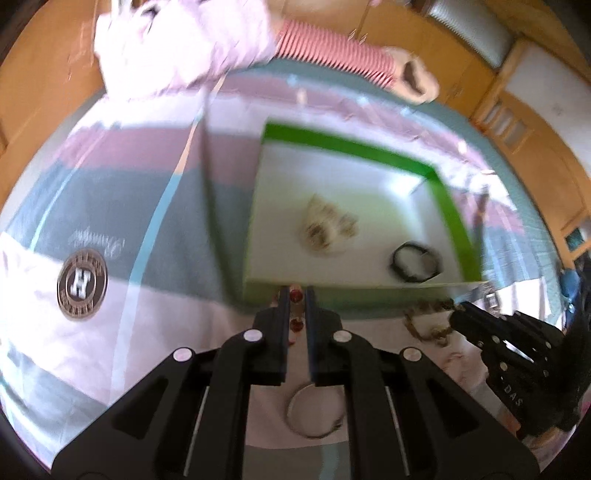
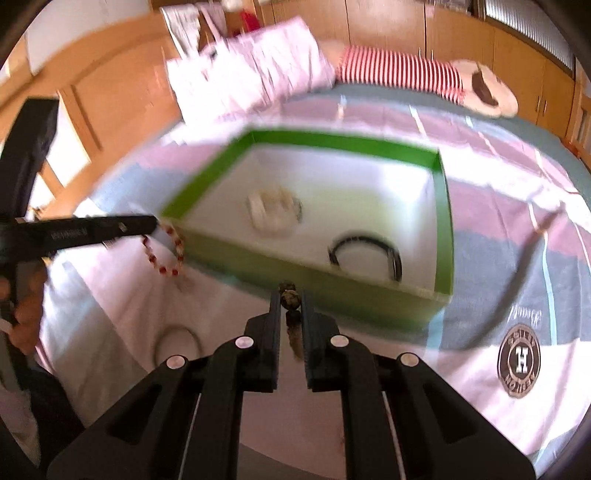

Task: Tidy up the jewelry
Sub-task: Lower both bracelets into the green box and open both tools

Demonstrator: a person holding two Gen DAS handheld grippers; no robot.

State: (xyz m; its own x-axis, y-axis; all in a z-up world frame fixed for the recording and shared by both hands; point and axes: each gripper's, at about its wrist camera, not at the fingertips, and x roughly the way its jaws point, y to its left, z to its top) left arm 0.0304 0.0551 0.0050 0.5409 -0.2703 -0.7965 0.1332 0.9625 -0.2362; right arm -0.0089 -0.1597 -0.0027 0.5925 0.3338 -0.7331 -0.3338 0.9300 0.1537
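Note:
A green box (image 1: 454, 218) with a white inside lies on the striped bedspread; it also shows in the right wrist view (image 2: 445, 221). In it lie a pale bead bracelet (image 1: 327, 227) (image 2: 273, 214) and a black band (image 1: 415, 262) (image 2: 365, 254). My left gripper (image 1: 296, 295) is shut on a red bead bracelet (image 1: 296, 296) just before the box's near wall; the bracelet hangs from it in the right wrist view (image 2: 168, 251). My right gripper (image 2: 289, 295) is shut on a brown bead bracelet (image 2: 289, 299), also by the near wall; the bracelet dangles in the left wrist view (image 1: 424, 325).
A silver ring bangle (image 1: 314, 411) (image 2: 177, 347) lies on the bedspread below the grippers. A round logo patch (image 1: 82, 284) (image 2: 519, 360) marks the spread. A pink pillow (image 1: 177, 44) and a striped plush toy (image 1: 340, 55) lie at the far side, before wooden cabinets (image 2: 388, 22).

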